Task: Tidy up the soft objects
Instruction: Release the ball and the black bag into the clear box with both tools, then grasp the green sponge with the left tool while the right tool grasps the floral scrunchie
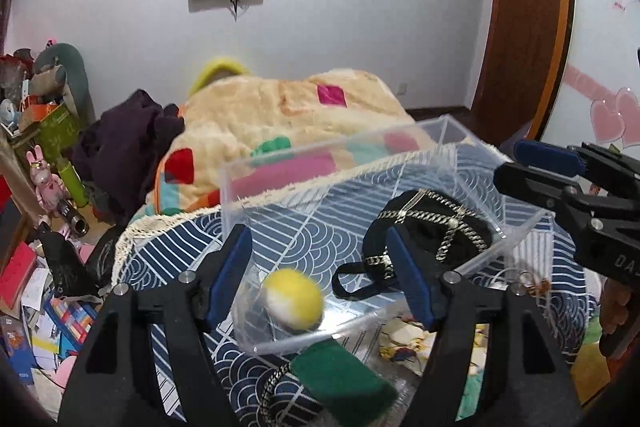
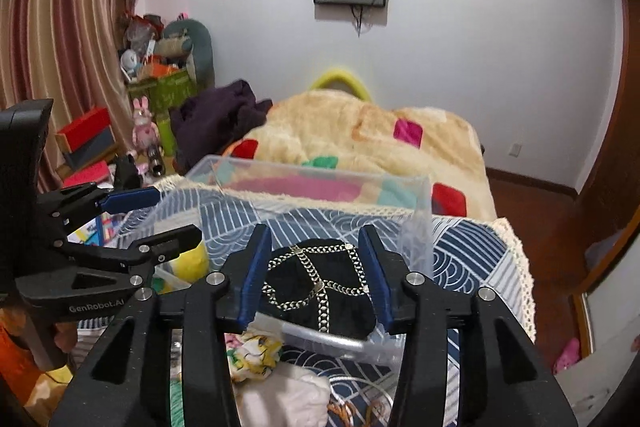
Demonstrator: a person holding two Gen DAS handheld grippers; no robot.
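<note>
Both grippers are seen spread wide, with nothing held. The left gripper [image 1: 320, 279] is poised over the near end of a clear bin [image 1: 440, 139]; a yellow-white ball [image 1: 294, 301], blurred, is seen between its pads, apparently untouched, inside the bin. The right gripper [image 2: 316, 275] is framed around a black pouch [image 2: 320, 283] with chain trim, lying in the same bin. A green cloth [image 1: 340, 383] lies just outside the bin's near wall.
</note>
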